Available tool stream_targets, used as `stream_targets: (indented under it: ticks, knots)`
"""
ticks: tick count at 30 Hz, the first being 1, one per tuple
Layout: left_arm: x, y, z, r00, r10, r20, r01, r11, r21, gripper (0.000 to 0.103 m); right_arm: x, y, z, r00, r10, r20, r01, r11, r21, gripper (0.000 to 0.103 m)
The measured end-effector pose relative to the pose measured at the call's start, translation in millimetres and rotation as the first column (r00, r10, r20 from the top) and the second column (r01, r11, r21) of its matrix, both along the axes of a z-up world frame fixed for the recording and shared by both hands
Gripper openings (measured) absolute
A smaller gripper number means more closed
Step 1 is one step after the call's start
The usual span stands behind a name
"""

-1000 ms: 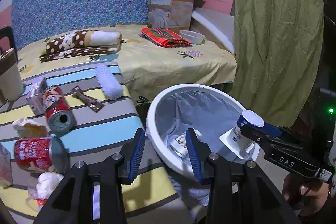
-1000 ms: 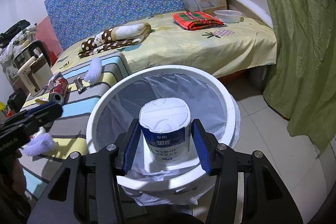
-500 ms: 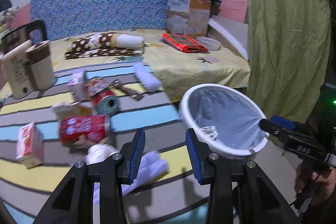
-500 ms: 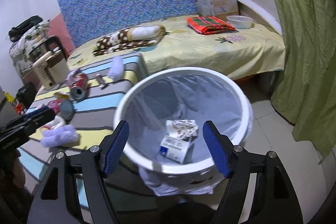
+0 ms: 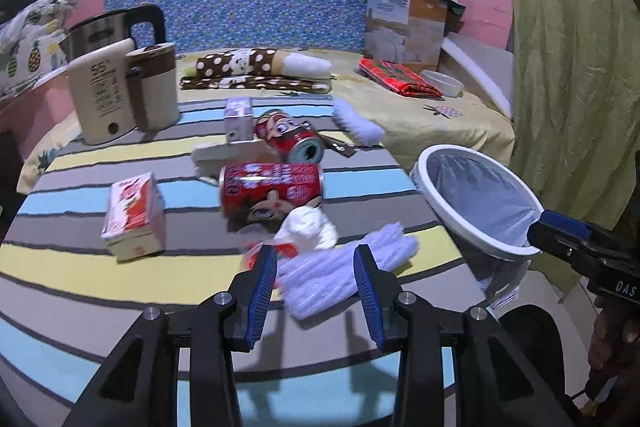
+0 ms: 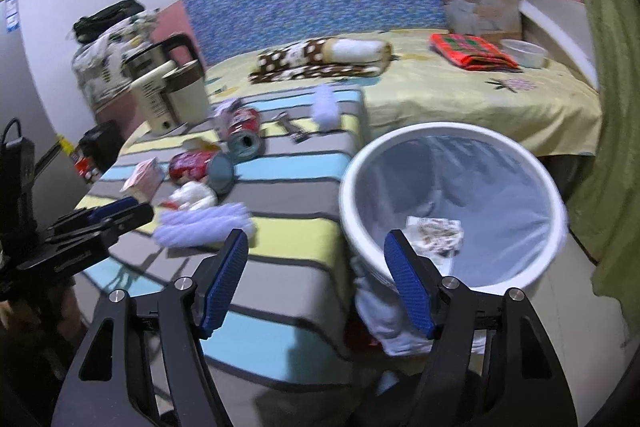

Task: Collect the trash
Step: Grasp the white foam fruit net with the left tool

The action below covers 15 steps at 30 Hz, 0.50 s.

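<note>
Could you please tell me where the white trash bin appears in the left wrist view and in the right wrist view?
Left wrist view: the white trash bin sits at the right edge, beside the striped table, behind the right gripper.
Right wrist view: it fills the lower right, just beyond the right-hand finger.
Shared landmark: the fluffy white duster on the table's near edge.

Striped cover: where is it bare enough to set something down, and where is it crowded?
Bare: the near stripes of the striped cover, below the juice carton and left of the left tool, and the band between the fluffy white piece and the bin. Crowded: mid-cover, around the two red cans and crumpled tissue.
</note>
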<state>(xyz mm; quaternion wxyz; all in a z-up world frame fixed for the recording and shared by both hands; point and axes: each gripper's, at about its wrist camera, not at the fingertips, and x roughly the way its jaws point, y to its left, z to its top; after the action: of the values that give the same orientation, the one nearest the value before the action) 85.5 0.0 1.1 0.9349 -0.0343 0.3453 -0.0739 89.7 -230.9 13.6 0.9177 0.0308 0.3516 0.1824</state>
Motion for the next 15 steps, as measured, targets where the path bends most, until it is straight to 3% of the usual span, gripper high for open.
stream_targets:
  ticks: [7,15]
  knots:
    - [-2,8,-8,1.0,-0.005,-0.012,0.005,1.0,-0.002,0.04,-5,16,-2,1.0,0.03,-0.003,-0.03,1.0,-0.009,0.071]
    - [13,-10,-11,0.995,-0.098,0.011,0.098,0.995,0.019,0.045,-4,17,-5,1.0,0.016,-0.017,-0.016,1.0,-0.016,0.071]
